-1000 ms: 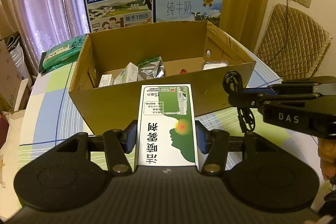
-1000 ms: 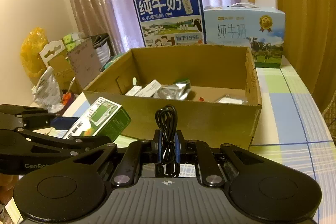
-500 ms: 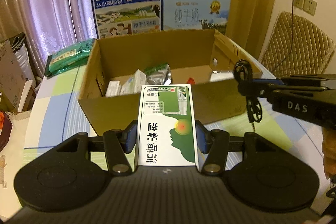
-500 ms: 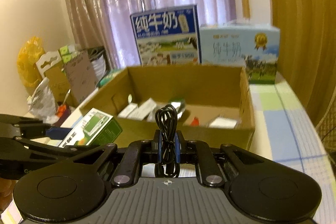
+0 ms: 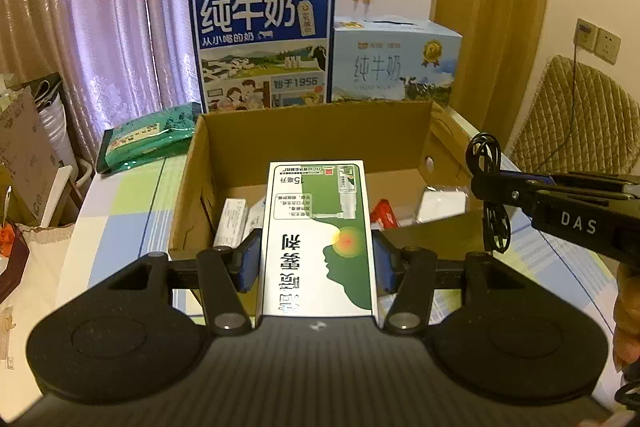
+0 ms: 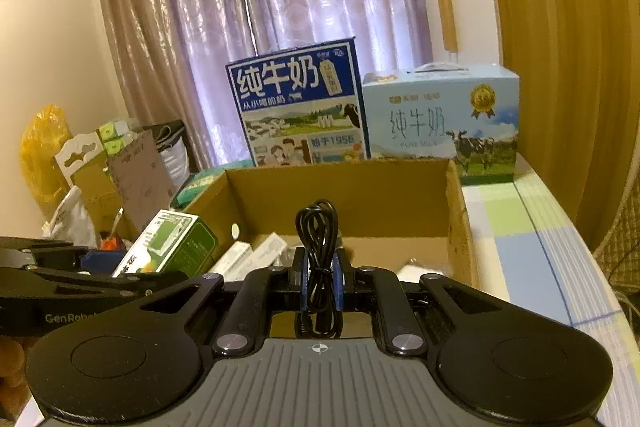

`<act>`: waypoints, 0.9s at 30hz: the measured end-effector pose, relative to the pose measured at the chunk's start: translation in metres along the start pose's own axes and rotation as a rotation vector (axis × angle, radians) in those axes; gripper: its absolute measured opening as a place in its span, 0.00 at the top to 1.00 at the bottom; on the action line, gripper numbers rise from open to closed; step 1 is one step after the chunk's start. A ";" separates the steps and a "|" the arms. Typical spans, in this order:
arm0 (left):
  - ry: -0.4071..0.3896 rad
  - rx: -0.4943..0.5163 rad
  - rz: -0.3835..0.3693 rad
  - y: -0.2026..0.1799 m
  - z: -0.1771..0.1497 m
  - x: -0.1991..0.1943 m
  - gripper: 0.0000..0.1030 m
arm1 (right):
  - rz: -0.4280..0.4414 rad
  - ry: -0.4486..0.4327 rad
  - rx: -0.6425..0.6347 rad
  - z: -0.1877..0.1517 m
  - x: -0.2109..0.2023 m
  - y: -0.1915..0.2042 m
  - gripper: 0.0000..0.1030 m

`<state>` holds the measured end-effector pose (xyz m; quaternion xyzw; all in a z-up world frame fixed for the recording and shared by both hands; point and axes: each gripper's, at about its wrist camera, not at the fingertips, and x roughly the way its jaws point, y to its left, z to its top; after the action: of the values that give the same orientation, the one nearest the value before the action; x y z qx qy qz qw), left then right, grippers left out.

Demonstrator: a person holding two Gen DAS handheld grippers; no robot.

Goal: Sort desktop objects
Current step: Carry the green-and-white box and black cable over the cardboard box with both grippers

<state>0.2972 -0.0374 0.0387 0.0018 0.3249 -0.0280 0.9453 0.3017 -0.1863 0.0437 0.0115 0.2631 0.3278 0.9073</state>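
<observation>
Our left gripper [image 5: 316, 259] is clamped on a green/white carton [image 5: 320, 239], frame centre, over the cardboard box [image 5: 320, 131] front edge. Our right gripper [image 6: 319, 277] is pinched narrow on a coiled black cable [image 6: 318, 251], lower centre. Box interior holds small white boxes [image 5: 232, 221], a red pkt [image 5: 383, 213] & a white pack [image 5: 442, 203].

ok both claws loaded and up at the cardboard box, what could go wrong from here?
1. The left claw grips the green-and-white spray box near its rear end only; its long front part overhangs the cardboard box and might pivot or land on the small packs already inside.
2. The black cable bundle in the right claw hangs in loose loops that might snag the box rim on release.
3. The claws sit close together and could collide.
</observation>
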 end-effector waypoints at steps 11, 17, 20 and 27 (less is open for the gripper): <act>-0.024 -0.036 0.017 0.013 0.029 0.026 0.51 | -0.013 -0.003 0.031 0.014 0.037 -0.005 0.91; -0.024 -0.037 0.018 0.013 0.038 0.045 0.51 | -0.027 -0.008 0.032 0.019 0.053 -0.008 0.91; -0.016 -0.036 0.019 0.014 0.039 0.052 0.51 | -0.036 -0.009 0.033 0.020 0.060 -0.010 0.91; -0.016 -0.047 0.022 0.018 0.043 0.060 0.51 | -0.037 -0.005 0.018 0.020 0.072 -0.008 0.91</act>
<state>0.3717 -0.0236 0.0349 -0.0172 0.3178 -0.0098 0.9480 0.3624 -0.1465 0.0257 0.0154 0.2641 0.3086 0.9137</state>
